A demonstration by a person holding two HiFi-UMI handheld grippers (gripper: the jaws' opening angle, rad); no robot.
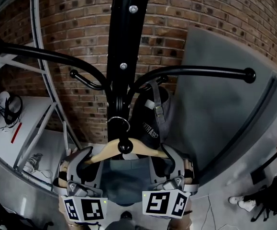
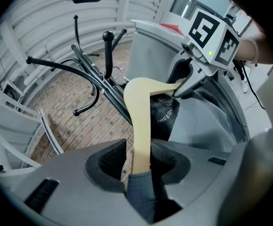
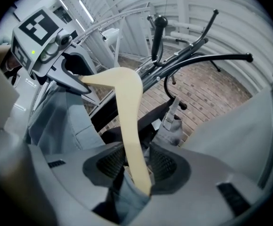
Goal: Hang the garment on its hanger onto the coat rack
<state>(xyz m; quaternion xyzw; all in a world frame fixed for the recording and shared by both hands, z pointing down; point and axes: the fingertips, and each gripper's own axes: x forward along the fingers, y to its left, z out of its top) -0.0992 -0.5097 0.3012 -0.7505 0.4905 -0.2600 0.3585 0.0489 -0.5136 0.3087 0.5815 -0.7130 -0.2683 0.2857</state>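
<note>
The black coat rack (image 1: 124, 56) stands in front of me against a brick wall. A wooden hanger (image 1: 110, 151) hangs by its metal hook (image 1: 119, 123) from a short knobbed peg low on the pole. A grey garment (image 1: 124, 181) drapes from it. My left gripper (image 1: 86, 163) is at the hanger's left end; the hanger arm (image 2: 141, 126) runs between its jaws (image 2: 138, 161) with a gap beside it, so it is open. My right gripper (image 1: 169, 159) is at the right end, its pads (image 3: 161, 166) close against the hanger arm (image 3: 127, 117).
A black bag (image 1: 150, 123) hangs on the rack just behind the hanger. Long rack arms (image 1: 200, 72) reach out left and right above. A grey panel (image 1: 224, 104) leans at the right, a white shelf (image 1: 28, 123) stands at the left, and cables (image 1: 272, 195) lie on the floor.
</note>
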